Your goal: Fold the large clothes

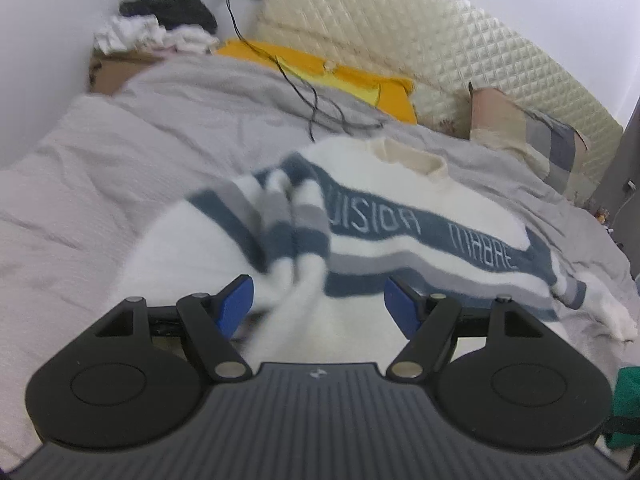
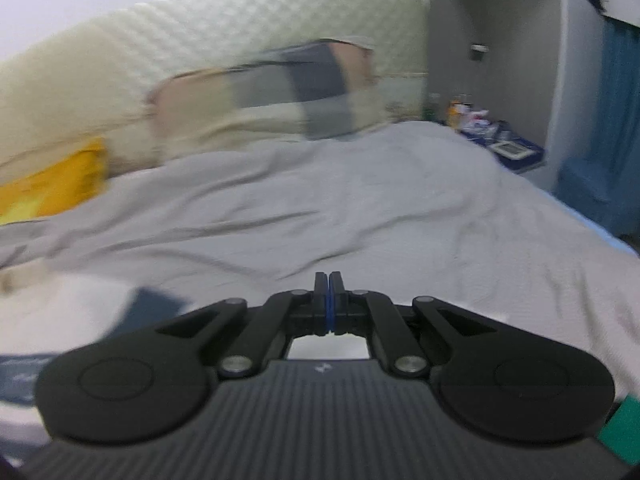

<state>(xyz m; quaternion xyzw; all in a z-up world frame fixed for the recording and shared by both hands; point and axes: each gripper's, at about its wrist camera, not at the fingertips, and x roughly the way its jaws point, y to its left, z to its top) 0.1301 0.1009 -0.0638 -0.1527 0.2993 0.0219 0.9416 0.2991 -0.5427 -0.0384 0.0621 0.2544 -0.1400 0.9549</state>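
Lying spread across a grey bedspread (image 1: 168,128), a fluffy white knitted sweater with dark blue and grey stripes (image 1: 384,216) fills the middle of the left wrist view, its cream collar (image 1: 412,160) pointing toward the quilted cream headboard (image 1: 400,40). One striped sleeve (image 1: 288,216) is bunched over the chest, blurred. The left gripper (image 1: 318,304) hovers just above the near white part of the sweater, its blue pads (image 1: 236,304) standing well apart with nothing clamped. The right gripper (image 2: 328,300) has its jaws pressed together, and no cloth shows between them; it points over bare bedspread, the sweater only at the left edge of its view. The knit looks soft, thick and limp, probably light but bulky, likely to sag and stretch when lifted. Sensible holds seem to be the hem corners, shoulders or sleeve cuff (image 1: 616,316), pinching a full fold.
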